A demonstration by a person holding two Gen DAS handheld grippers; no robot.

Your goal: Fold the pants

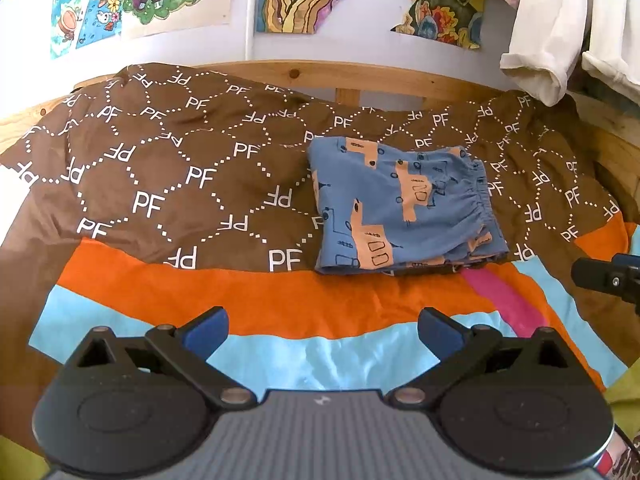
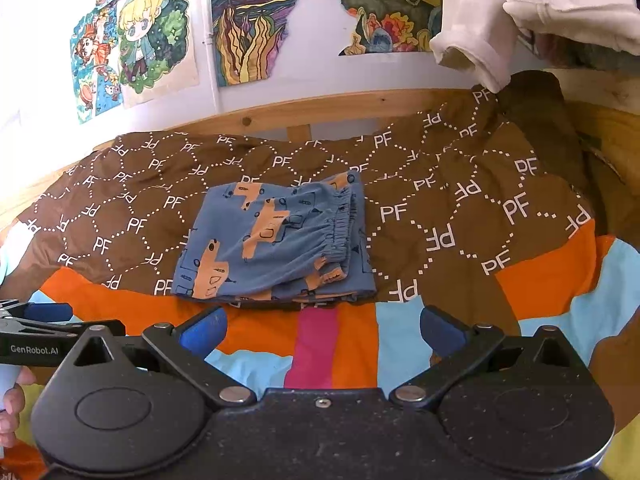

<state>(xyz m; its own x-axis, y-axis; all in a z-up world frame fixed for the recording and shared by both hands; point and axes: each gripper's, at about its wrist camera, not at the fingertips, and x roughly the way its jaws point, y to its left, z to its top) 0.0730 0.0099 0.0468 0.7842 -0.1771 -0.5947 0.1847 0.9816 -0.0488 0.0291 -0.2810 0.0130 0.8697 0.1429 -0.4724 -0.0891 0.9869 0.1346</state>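
Left wrist: soft blue pants (image 1: 404, 208) folded into a rumpled rectangle.

Bright, even daylight fills both fisheye views, shadows stay soft, straight lines bow hard toward the dark rounded corners, and the nearest foreground blurs slightly.

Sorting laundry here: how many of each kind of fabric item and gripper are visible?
Folded blue pants: 1
Brown PF-print blanket: 1
Striped bedsheet: 1
Hanging white garments: 2
Grippers: 2, left gripper and right gripper, jaws open
Total: 7
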